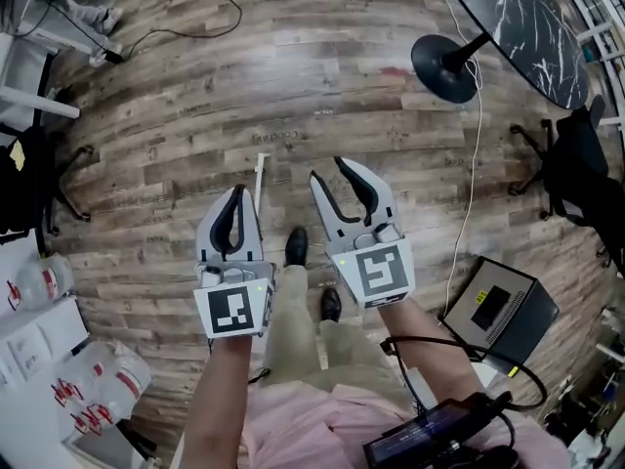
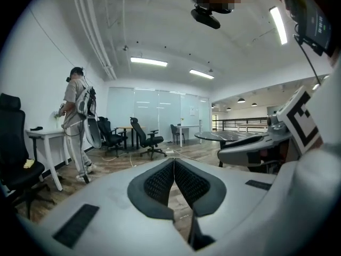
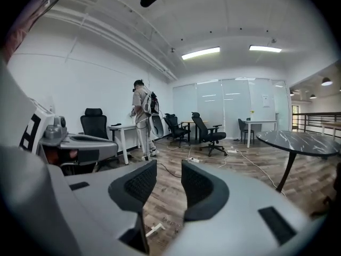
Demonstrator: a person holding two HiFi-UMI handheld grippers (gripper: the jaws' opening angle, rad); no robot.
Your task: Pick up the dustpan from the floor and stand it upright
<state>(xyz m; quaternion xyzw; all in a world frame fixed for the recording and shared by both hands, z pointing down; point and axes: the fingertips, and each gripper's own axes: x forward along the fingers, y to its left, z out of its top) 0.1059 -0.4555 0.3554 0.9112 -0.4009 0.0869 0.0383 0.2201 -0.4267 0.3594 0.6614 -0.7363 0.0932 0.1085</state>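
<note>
- Head view: the person is holding both tools out side by side over the wooden floor point(image 1: 342, 86), above their own black shoes point(image 1: 296, 245).
- The left gripper point(image 1: 240, 191) is showing its jaws pressed together. The right gripper point(image 1: 328, 170) is showing its jaws standing apart around bare air.
- A slim white piece point(image 1: 260, 176) is lying flat on the boards just beyond the left gripper's tips, with neither tool touching it. I cannot tell whether it is part of the dustpan.
- A black table base point(image 1: 444, 66) is standing farther off under a dark marbled tabletop point(image 1: 527, 18). A black box point(image 1: 500, 313) is sitting on the floor at the person's right.
- Left gripper view: the left gripper point(image 2: 173, 161) is pointing roughly level into the room. Its ribbed black pads point(image 2: 160, 181) are meeting at the tips with nothing clamped between them.
- The right gripper point(image 2: 256, 145) is showing at the frame's right. Another person point(image 2: 77, 121) is standing at a white desk point(image 2: 45, 137) by the left wall, and black office chairs point(image 2: 146, 137) are standing behind.
- Right gripper view: the right gripper point(image 3: 169, 167) is holding its pads point(image 3: 198, 188) apart, with only floor showing through the gap.
- The slim white piece point(image 3: 155, 229) is lying low on the floor, below and slightly left of that gap, well clear of the pads.
- The left gripper point(image 3: 80, 143) is appearing at the frame's left edge.
</note>
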